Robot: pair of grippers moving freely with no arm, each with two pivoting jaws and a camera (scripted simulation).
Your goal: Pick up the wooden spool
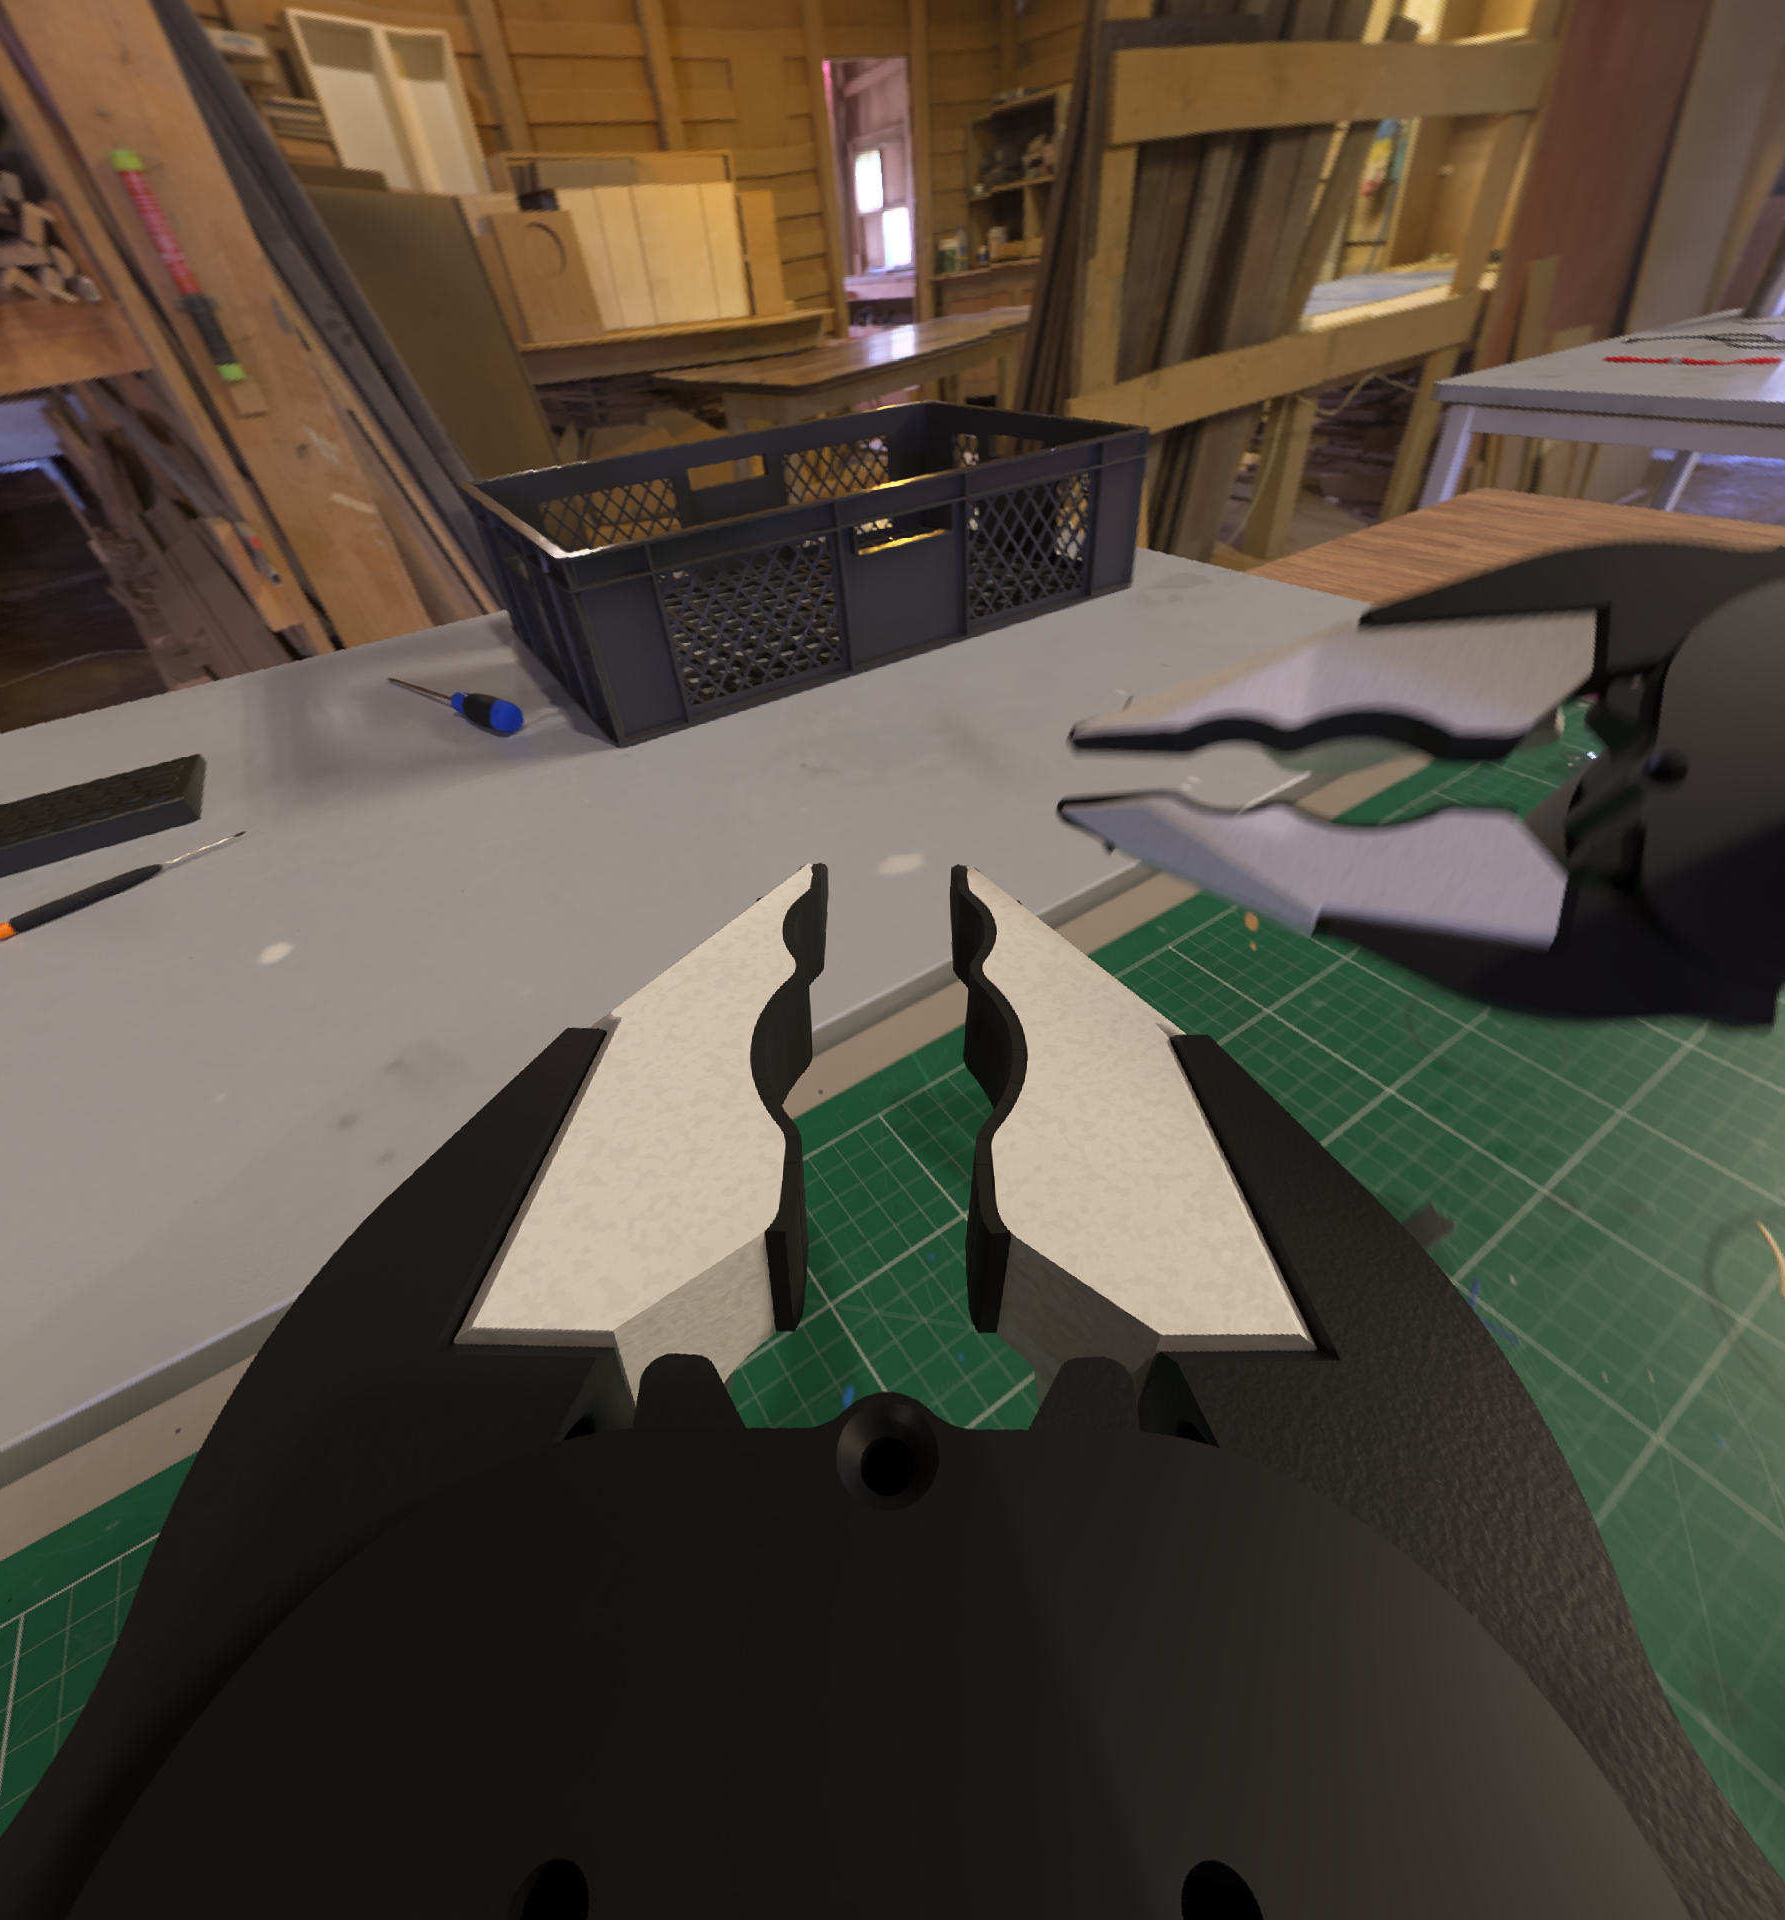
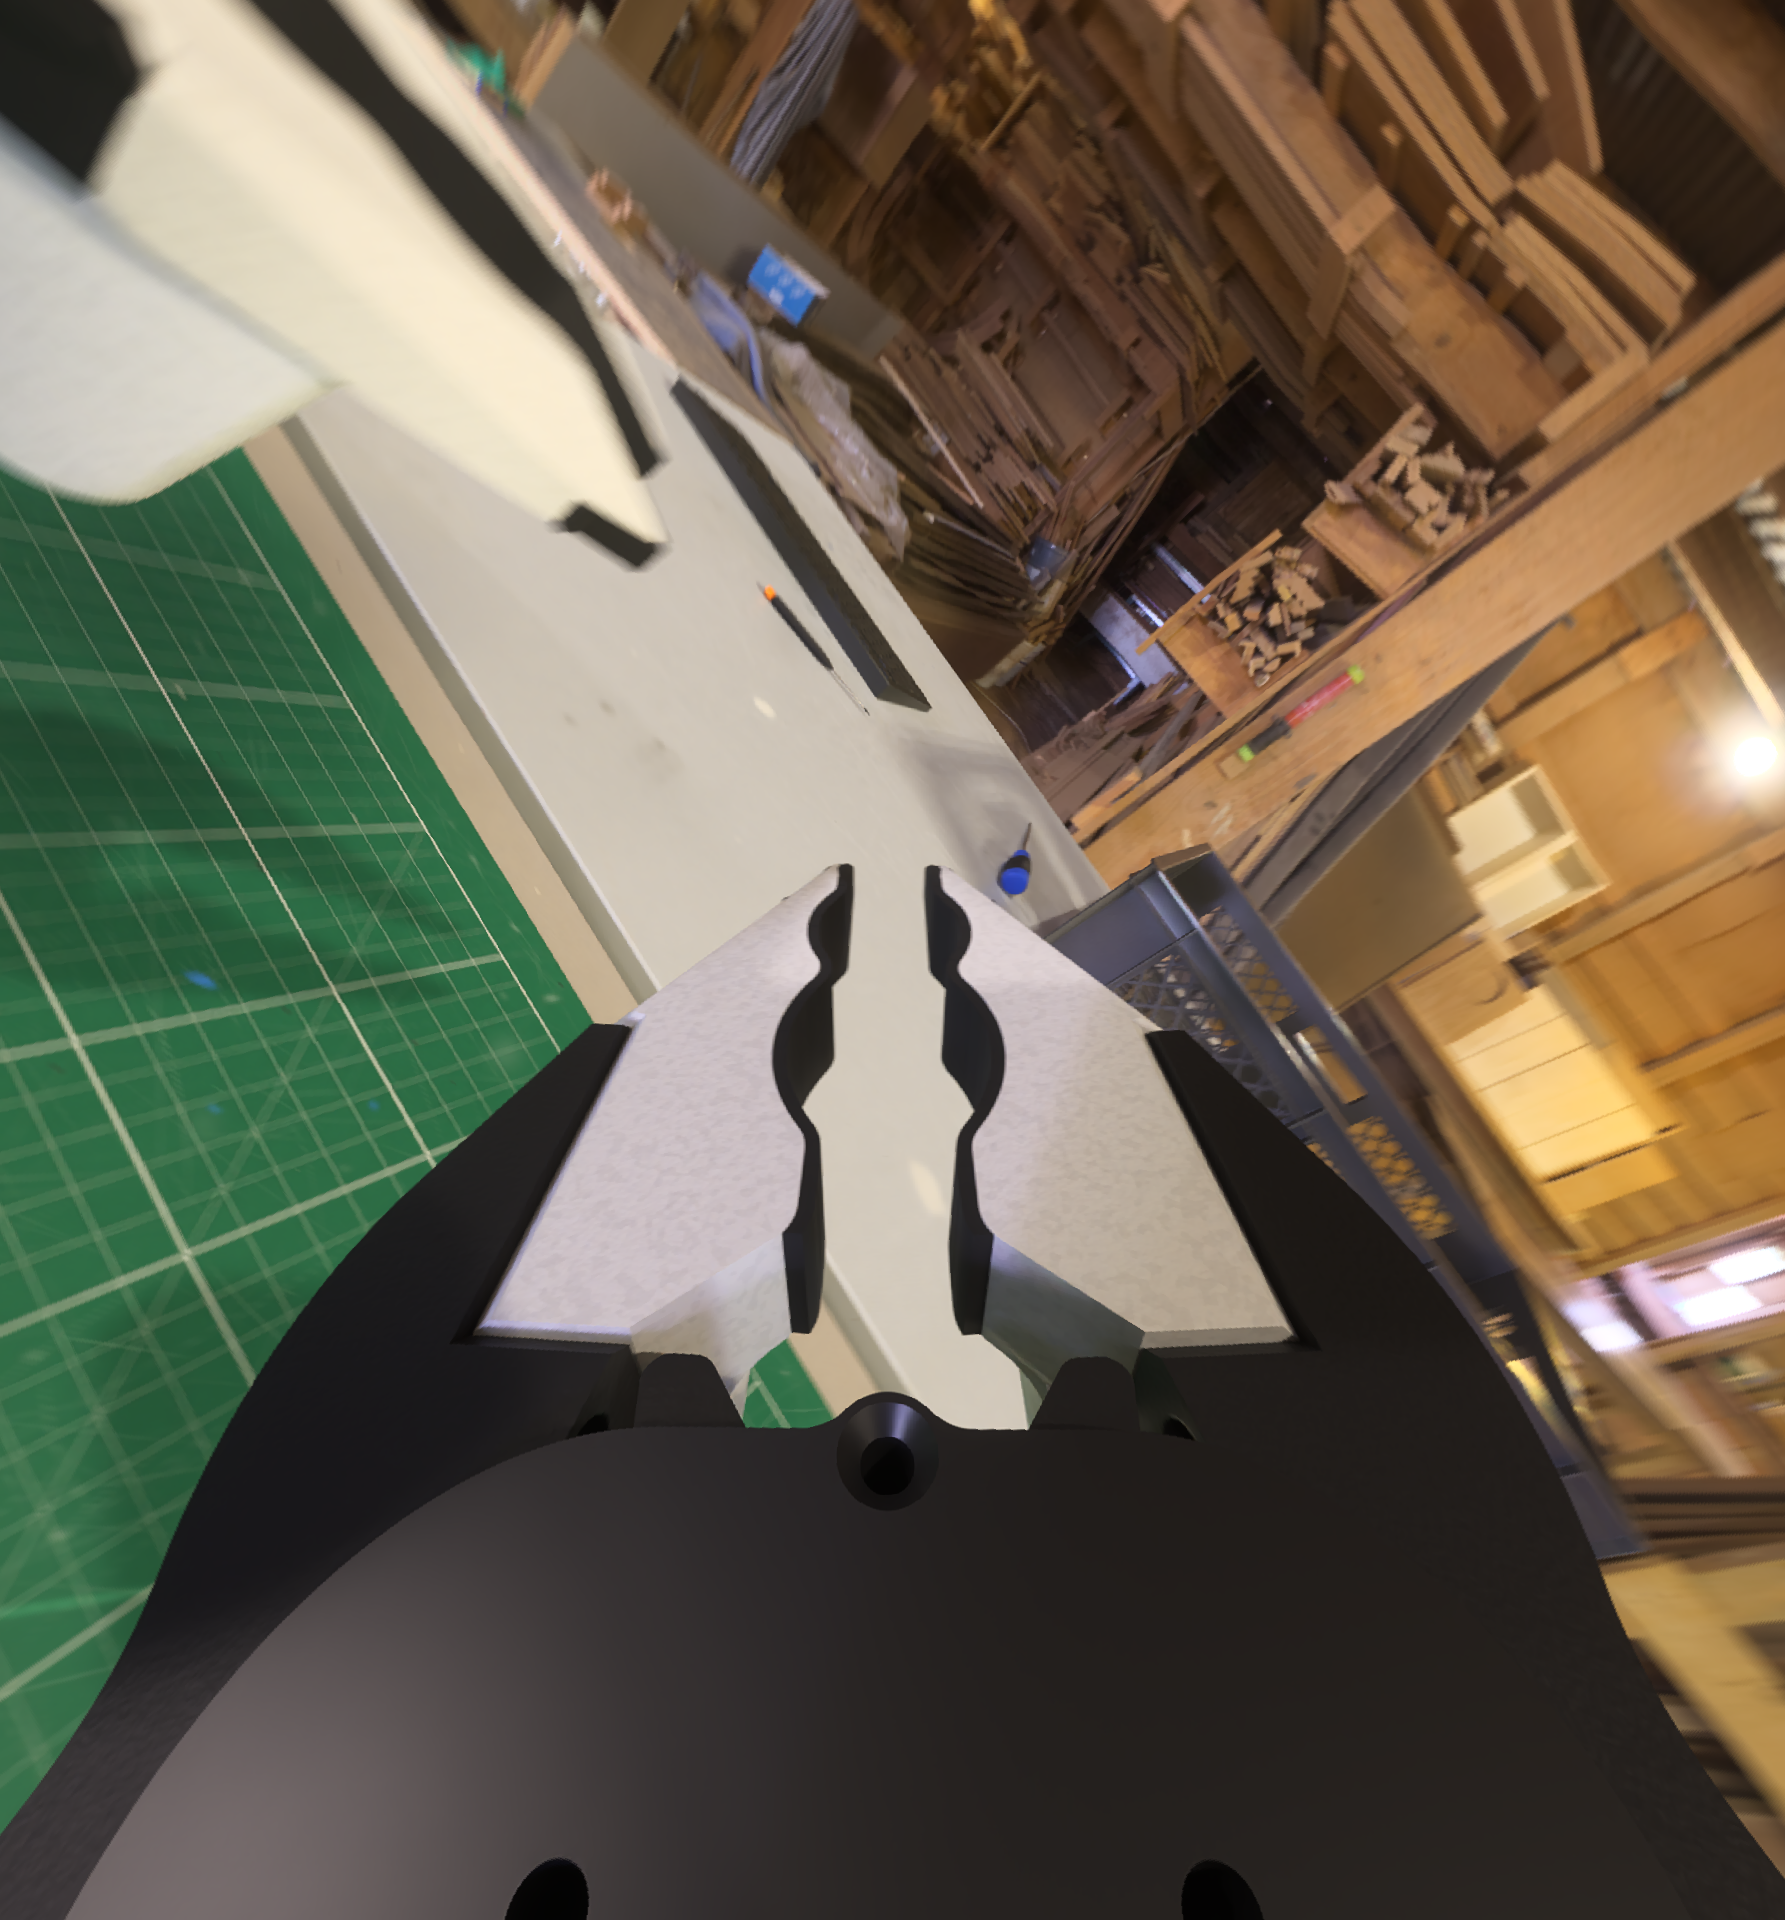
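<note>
No wooden spool shows in either view. My left gripper (image 1: 888,878) is open and empty, held above the edge where the green cutting mat (image 1: 1387,1195) meets the grey table (image 1: 348,987). My right gripper (image 1: 1075,774) comes in from the right, turned on its side, with its tips pointing left, a little ahead of and to the right of the left one. In its own view the right gripper (image 2: 888,878) is open by a narrow gap with nothing between the jaws. One finger of the left gripper (image 2: 348,260) fills the top left of the right wrist view.
A dark mesh crate (image 1: 815,582) stands at the table's far side and also shows in the right wrist view (image 2: 1283,1039). A blue-handled screwdriver (image 1: 488,712) lies left of it. A black bar (image 1: 67,821) and a thin orange-tipped tool (image 1: 88,899) lie at the left.
</note>
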